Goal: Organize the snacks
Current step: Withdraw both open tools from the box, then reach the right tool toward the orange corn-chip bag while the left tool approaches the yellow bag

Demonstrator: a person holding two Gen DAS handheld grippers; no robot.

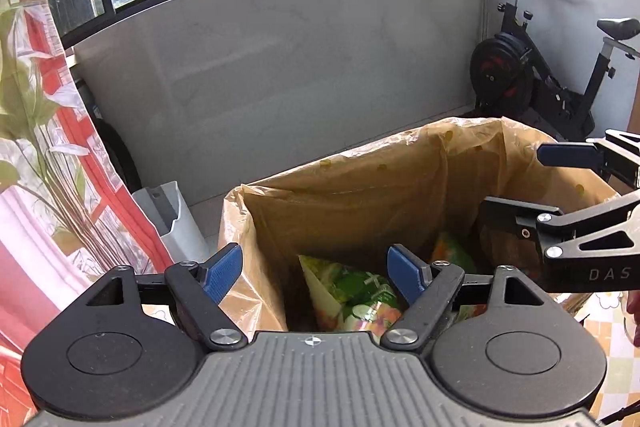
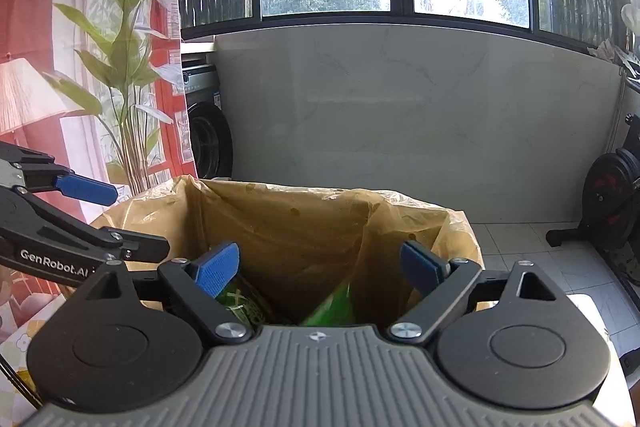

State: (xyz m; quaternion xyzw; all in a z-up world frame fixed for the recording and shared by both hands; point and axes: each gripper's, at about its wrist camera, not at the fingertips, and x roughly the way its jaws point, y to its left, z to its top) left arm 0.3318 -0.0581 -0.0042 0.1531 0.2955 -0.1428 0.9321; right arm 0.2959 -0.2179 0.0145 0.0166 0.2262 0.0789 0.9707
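Note:
A brown box lined with a clear plastic bag [image 1: 360, 183] stands in front of me; it also shows in the right wrist view [image 2: 304, 227]. Green snack packets [image 1: 356, 299] lie inside it, and a second packet [image 1: 454, 251] lies further right. In the right wrist view a green packet [image 2: 334, 307] and a dark green one [image 2: 240, 301] show in the box. My left gripper [image 1: 314, 269] is open and empty above the box's near left rim. My right gripper [image 2: 320, 269] is open and empty above the box, and it shows at the right in the left wrist view [image 1: 532, 183].
A grey wall panel [image 1: 280, 59] under windows stands behind the box. An exercise bike [image 1: 540, 75] stands at the right. A white bin [image 1: 172, 219] and a red patterned curtain [image 1: 60, 147] are at the left. A washing machine [image 2: 206, 123] stands behind the curtain.

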